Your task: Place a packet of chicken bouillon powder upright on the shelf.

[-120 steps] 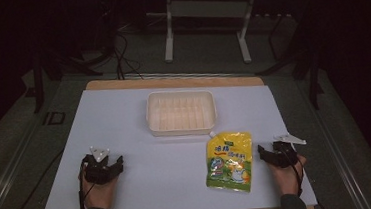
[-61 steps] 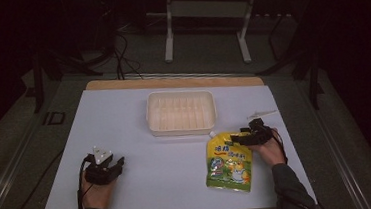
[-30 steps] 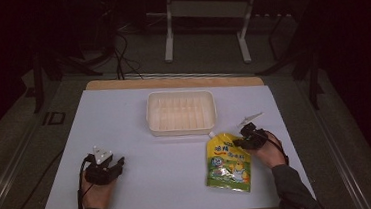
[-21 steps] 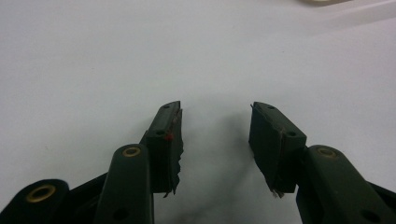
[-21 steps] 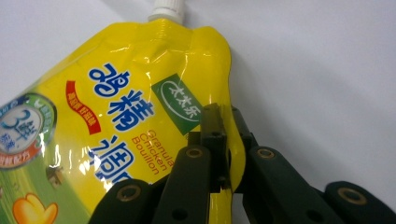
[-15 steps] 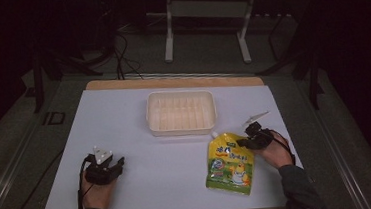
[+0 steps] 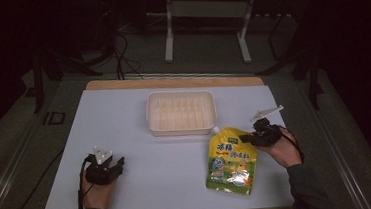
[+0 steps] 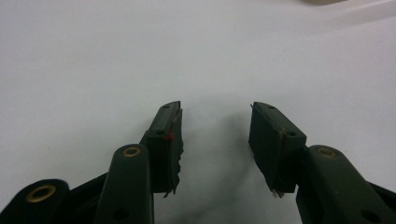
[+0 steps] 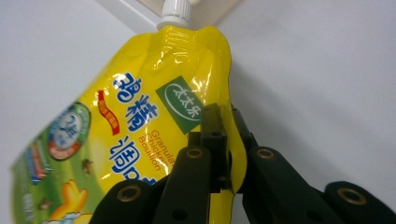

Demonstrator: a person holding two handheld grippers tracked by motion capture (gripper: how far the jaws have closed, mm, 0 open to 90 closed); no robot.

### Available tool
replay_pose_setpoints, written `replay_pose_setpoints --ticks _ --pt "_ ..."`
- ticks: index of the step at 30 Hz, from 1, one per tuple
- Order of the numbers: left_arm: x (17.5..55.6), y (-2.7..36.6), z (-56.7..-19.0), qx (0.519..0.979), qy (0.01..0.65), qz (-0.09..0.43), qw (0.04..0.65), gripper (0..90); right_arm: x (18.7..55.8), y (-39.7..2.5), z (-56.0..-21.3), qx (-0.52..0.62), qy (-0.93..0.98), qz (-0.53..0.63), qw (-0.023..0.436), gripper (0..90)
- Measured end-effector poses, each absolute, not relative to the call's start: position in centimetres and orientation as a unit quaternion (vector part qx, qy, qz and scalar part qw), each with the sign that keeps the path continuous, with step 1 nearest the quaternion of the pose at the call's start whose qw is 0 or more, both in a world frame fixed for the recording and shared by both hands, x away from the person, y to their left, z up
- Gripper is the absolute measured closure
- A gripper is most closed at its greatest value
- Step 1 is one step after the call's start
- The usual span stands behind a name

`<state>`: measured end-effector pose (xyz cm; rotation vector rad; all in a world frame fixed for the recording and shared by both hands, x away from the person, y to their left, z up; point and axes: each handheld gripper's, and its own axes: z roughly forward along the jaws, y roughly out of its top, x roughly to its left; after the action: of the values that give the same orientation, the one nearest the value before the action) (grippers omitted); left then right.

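- The left hand (image 7: 96,192) lies low on the table (image 7: 124,114), near the front edge, with the forearm coming in from the bottom.
- It holds the left gripper (image 7: 104,169), which points up the table. In the left gripper view its jaws stand apart with nothing between them, just bare white table.
- In the middle, farther back, sits a white plastic tray (image 7: 181,113).
- Just in front of the tray's right corner lies a yellow pouch of chicken bouillon (image 7: 231,160), flat on the table, with its white cap (image 7: 216,130) pointing at the tray.
- The pouch has blue Chinese writing, a green badge, and the words "Granulated Chicken Bouillon", partly hidden.
- The right hand (image 7: 283,147) reaches in from the right side, turned toward the pouch.
- The right gripper (image 7: 259,136) has its jaws pinched tight on the pouch's upper right edge (image 9: 223,140).
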<state>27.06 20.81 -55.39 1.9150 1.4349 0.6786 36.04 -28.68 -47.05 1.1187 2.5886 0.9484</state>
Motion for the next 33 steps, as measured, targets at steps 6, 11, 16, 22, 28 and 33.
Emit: replay_pose_setpoints --ticks 6,11,16,22,28,33 --pt "27.0 20.8 -55.4 0.73 0.545 0.261 0.32 54.5 35.0 -28.8 -44.6 0.357 0.86 0.359 0.061 90.0" --pt "27.0 20.8 -55.4 0.73 0.545 0.262 0.32 54.5 34.2 -28.5 -42.9 0.336 0.859 0.382 0.051 90.0" --pt "27.0 20.8 -55.4 0.729 0.544 0.262 0.322 54.5 33.7 -27.8 -41.6 0.312 0.859 0.403 0.039 90.0" --pt "27.0 20.7 -55.4 0.728 0.545 0.262 0.323 54.5 32.3 -26.6 -39.8 0.274 0.868 0.411 0.053 90.0" --pt "27.0 20.7 -55.4 0.729 0.545 0.262 0.321 54.5 32.0 -26.6 -38.4 0.27 0.859 0.433 0.043 90.0" --pt "27.0 20.7 -55.4 0.728 0.546 0.263 0.321 54.5 32.0 -26.5 -38.2 0.275 0.856 0.436 0.039 90.0"
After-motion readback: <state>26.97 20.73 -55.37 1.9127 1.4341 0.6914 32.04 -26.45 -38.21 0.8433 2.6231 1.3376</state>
